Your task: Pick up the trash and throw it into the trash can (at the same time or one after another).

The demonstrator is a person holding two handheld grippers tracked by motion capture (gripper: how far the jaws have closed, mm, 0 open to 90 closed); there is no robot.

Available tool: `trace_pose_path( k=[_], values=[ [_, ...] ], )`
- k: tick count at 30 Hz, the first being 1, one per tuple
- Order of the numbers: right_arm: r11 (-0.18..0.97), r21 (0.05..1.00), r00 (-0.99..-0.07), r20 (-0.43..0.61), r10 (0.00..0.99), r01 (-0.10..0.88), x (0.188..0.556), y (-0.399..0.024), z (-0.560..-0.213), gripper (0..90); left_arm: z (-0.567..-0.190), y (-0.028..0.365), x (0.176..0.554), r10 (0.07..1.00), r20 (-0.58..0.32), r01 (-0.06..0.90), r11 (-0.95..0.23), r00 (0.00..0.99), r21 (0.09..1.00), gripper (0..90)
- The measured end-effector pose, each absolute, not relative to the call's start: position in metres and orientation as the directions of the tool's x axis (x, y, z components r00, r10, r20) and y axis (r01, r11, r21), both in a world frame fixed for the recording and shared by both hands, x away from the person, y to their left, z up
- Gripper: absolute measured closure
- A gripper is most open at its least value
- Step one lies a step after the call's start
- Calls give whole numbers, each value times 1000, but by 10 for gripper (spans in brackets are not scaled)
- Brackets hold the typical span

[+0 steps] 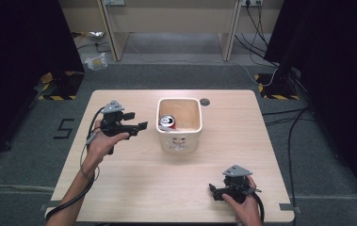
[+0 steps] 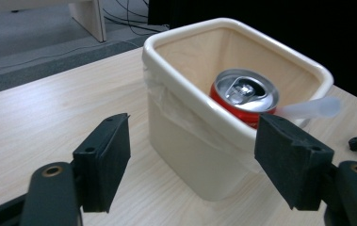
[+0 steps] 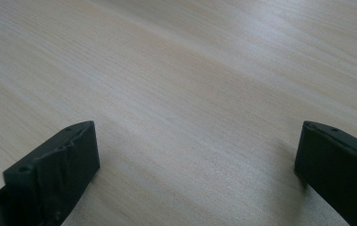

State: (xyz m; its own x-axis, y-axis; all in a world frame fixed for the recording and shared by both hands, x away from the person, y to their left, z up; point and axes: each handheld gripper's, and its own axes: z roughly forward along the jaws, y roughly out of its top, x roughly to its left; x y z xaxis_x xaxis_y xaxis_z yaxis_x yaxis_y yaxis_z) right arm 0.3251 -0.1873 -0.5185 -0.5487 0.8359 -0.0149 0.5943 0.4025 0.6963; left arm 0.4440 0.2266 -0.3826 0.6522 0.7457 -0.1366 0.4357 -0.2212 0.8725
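A cream square bin [image 1: 180, 139] stands at the middle of the wooden table [image 1: 133, 179]. Inside it a red drinks can [image 1: 168, 122] stands upright with its silver top up. My left gripper [image 1: 136, 120] hovers just left of the bin, jaws wide open and pointing at it, with nothing between them. In the left gripper view the bin [image 2: 185, 146] is close ahead, the can [image 2: 245, 95] sits inside it, and a pale translucent plastic piece [image 2: 313, 108] lies over the rim. My right gripper [image 1: 212, 192] rests low near the front right edge, open over bare wood [image 3: 190, 94].
A round cable hole [image 1: 205, 101] sits in the table behind the bin. Beyond the table are desk legs [image 1: 112, 33], floor cables [image 1: 261, 28] and yellow-black striped stand bases [image 1: 56, 87]. Dark curtains hang on both sides.
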Motion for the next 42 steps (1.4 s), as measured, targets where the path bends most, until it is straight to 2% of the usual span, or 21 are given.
trace_pose_path(
  k=[15, 42],
  values=[
    [403, 696, -549, -15, 836, 594, 325, -187, -518, 7, -404, 238, 443, 770, -150, 456, -197, 620, 868, 156],
    [402, 696, -549, -15, 836, 594, 325, -187, -518, 7, -436, 253, 438, 764, -193, 475, -164, 615, 865, 161]
  ],
)
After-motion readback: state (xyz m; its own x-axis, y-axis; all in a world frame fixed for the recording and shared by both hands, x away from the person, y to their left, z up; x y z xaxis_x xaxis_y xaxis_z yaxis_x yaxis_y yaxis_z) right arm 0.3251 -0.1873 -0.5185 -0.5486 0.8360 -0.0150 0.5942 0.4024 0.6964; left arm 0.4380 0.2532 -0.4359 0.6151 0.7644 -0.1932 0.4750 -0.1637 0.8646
